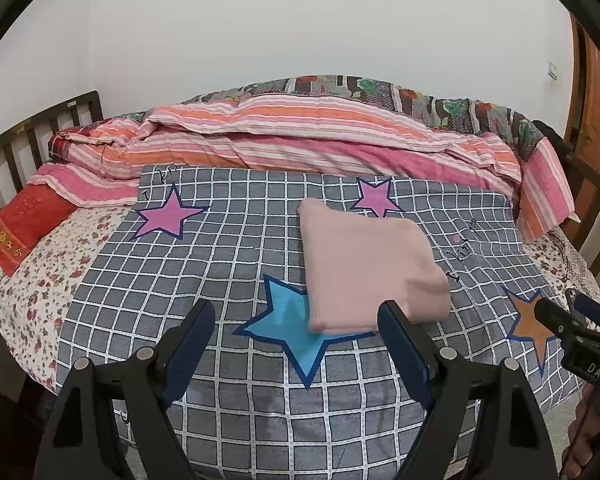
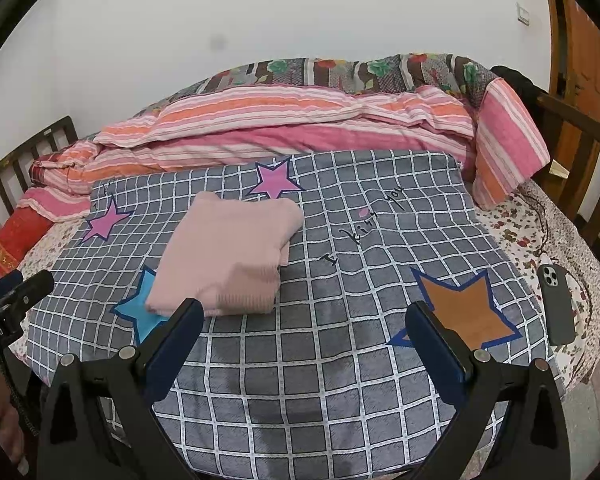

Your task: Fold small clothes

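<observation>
A pale pink garment (image 1: 364,264) lies folded into a neat rectangle on the grey checked cloth (image 1: 228,272) with coloured stars; it also shows in the right wrist view (image 2: 232,256). My left gripper (image 1: 296,312) stands open just short of the garment's near edge, nothing between its fingers. My right gripper (image 2: 304,316) is open too, hovering over bare checked cloth to the right of the garment. The other gripper's tip shows at the right edge of the left wrist view (image 1: 568,320) and at the left edge of the right wrist view (image 2: 16,292).
A rumpled pink and orange striped quilt (image 1: 284,140) is piled along the far side of the bed. A red pillow (image 1: 24,228) lies at far left. A dark phone (image 2: 556,304) rests on the floral sheet at right. Wooden bed rails (image 2: 580,148) frame both ends.
</observation>
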`<state>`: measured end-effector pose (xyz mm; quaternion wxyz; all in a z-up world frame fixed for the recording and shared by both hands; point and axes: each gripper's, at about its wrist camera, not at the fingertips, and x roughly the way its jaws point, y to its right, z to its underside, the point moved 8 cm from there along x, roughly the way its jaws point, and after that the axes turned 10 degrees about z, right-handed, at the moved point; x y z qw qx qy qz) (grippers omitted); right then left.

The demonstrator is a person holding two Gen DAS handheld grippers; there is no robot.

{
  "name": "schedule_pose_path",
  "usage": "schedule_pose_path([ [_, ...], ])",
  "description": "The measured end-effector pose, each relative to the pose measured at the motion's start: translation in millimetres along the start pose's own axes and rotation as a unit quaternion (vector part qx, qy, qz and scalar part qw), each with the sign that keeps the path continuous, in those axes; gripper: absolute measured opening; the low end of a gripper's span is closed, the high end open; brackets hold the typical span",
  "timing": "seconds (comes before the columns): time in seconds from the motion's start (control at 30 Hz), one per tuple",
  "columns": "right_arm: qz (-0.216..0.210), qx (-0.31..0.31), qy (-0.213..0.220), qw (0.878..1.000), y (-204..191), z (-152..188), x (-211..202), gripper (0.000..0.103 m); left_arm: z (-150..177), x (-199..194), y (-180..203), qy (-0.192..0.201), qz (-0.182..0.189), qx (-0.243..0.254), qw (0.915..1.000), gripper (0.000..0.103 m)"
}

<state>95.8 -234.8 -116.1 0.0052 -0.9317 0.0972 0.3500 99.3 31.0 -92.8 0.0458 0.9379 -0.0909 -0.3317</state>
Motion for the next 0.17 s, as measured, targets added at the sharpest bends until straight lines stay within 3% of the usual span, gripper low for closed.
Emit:
schedule_pose_path([
  [0.17,0.007,-0.005,0.000,1.000,0.1,-1.8,2.9,0.099,-0.6,1.9,-1.4,0.001,0.002,-0.003,1.0000,0.083],
])
